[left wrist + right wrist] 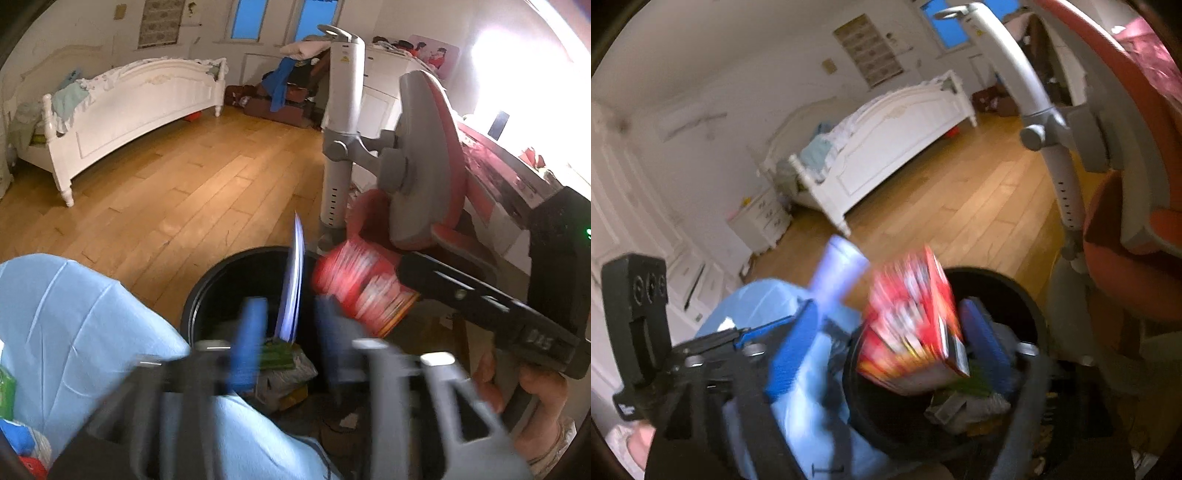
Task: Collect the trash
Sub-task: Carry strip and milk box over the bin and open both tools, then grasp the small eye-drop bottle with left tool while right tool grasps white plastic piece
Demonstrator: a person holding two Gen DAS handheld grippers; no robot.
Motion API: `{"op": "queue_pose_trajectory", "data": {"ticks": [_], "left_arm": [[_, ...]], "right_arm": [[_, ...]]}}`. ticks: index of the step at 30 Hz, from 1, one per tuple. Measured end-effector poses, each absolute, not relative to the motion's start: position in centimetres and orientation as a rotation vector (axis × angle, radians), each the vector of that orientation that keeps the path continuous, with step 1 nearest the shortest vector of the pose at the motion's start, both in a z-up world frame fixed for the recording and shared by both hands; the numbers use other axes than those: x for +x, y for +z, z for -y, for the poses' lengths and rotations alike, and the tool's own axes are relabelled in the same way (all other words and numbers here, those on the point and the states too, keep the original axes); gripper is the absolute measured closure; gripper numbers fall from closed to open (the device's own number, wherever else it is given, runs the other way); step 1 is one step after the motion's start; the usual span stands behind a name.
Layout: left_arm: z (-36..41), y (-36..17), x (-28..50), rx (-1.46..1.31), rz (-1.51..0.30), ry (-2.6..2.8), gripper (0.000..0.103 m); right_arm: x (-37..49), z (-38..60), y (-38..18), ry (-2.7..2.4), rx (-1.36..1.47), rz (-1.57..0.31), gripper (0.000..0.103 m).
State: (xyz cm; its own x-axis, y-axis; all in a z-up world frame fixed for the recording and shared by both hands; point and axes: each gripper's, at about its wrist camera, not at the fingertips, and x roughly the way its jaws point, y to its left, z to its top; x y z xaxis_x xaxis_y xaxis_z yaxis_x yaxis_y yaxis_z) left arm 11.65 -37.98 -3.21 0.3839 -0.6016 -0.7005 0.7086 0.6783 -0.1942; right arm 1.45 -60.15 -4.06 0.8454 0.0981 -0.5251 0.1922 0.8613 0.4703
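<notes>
Right wrist view: red box (916,325) hangs between my spread right gripper (886,343) pads, untouched — right over the black bin (1030,306). My left gripper (288,325) (blurred) gapes too, white-blue sheet (293,280) loose between its fingers.

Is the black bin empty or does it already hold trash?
Not empty. The black bin already holds trash: crumpled wrappers lie inside it, seen in both views. How deep the pile goes cannot be told.

Both point steeply down, jaws apart: left hand-held gripper (288,332) and right hand-held gripper (886,343), a hand (532,387) gripping the right one.
</notes>
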Motion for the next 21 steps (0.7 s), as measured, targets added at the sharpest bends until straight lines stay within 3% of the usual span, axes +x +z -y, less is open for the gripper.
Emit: {"op": "queue_pose_trajectory", "data": {"ticks": [1, 12, 21], "left_arm": [[37.7, -3.0, 11.7, 0.13, -0.806, -0.823, 0.026], [32.1, -2.2, 11.6, 0.054, -0.815, -0.747, 0.025], [18.3, -0.8, 12.5, -0.026, -0.787, -0.513, 0.025]], "right_arm": [[1.5, 60.2, -4.1, -0.057, 0.534, -0.574, 0.02], [2.7, 57.4, -4.4, -0.016, 0.511, -0.626, 0.02], [7.3, 48.0, -3.4, 0.165, 0.397, -0.711, 0.02]]}}
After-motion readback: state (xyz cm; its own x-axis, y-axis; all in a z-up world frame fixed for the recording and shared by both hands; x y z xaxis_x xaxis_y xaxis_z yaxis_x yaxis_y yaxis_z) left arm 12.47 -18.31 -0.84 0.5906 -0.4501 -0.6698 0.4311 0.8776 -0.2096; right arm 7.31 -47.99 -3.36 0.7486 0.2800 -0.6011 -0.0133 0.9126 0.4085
